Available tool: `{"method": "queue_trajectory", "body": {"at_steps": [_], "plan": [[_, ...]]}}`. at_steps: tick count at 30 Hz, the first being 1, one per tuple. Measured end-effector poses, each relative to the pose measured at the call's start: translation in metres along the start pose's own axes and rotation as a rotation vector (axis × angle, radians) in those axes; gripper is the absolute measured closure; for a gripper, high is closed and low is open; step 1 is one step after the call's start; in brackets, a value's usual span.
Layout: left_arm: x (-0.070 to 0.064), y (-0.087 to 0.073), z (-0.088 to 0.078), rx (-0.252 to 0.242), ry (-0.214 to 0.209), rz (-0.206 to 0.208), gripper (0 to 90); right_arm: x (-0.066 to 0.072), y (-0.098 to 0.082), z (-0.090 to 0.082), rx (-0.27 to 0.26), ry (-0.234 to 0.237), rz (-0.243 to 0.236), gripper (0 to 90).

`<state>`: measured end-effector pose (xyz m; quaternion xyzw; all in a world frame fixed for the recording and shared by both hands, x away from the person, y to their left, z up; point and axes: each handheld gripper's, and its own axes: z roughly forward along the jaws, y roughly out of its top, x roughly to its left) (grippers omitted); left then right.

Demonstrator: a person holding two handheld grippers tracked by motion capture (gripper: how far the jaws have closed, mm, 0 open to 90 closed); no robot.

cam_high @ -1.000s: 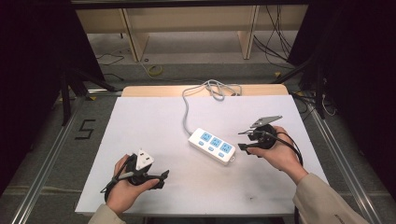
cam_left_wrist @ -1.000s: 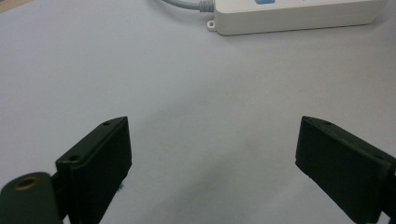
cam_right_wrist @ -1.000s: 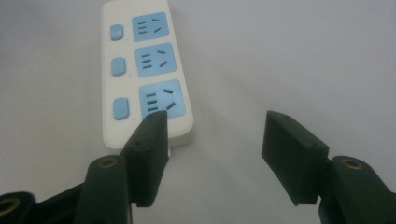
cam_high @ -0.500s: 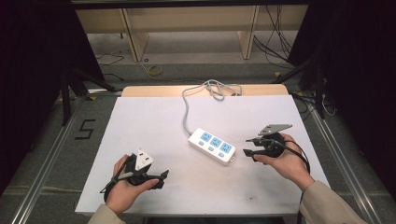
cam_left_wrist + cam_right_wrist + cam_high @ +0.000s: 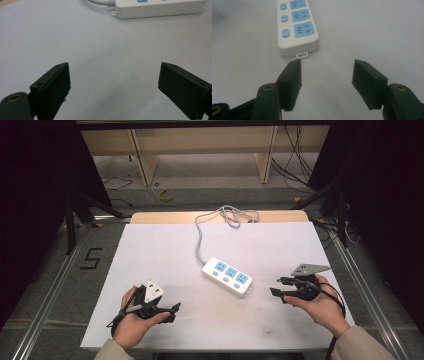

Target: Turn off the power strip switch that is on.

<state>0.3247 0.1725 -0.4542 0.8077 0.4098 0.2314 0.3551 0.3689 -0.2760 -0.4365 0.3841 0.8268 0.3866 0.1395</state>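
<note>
High view — white table (image 5: 150, 250), power strip (image 5: 227, 276) mid-surface, grey floor beyond

Bright even light, dark surroundings, soft shadows

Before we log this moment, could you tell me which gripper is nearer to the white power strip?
The right gripper is nearer, just off the free end of the power strip, jaws open toward it. The left gripper rests farther away, open, near the table's front edge.
</note>
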Motion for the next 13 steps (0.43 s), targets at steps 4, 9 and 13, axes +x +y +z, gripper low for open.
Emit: {"method": "queue_trajectory", "body": {"at_steps": [4,9,13], "plan": [[0.000,0.000,0.000,-0.001,0.001,-0.001,10.3,0.004,-0.014,-0.009,-0.051,-0.023,0.004,41.5],[-0.002,0.001,0.000,0.003,-0.003,0.007,10.3,0.007,-0.023,-0.014,-0.060,-0.015,0.010,40.2],[-0.003,0.002,-0.001,-0.004,-0.007,0.009,10.3,0.009,-0.026,-0.015,-0.069,-0.020,0.004,40.0]]}}
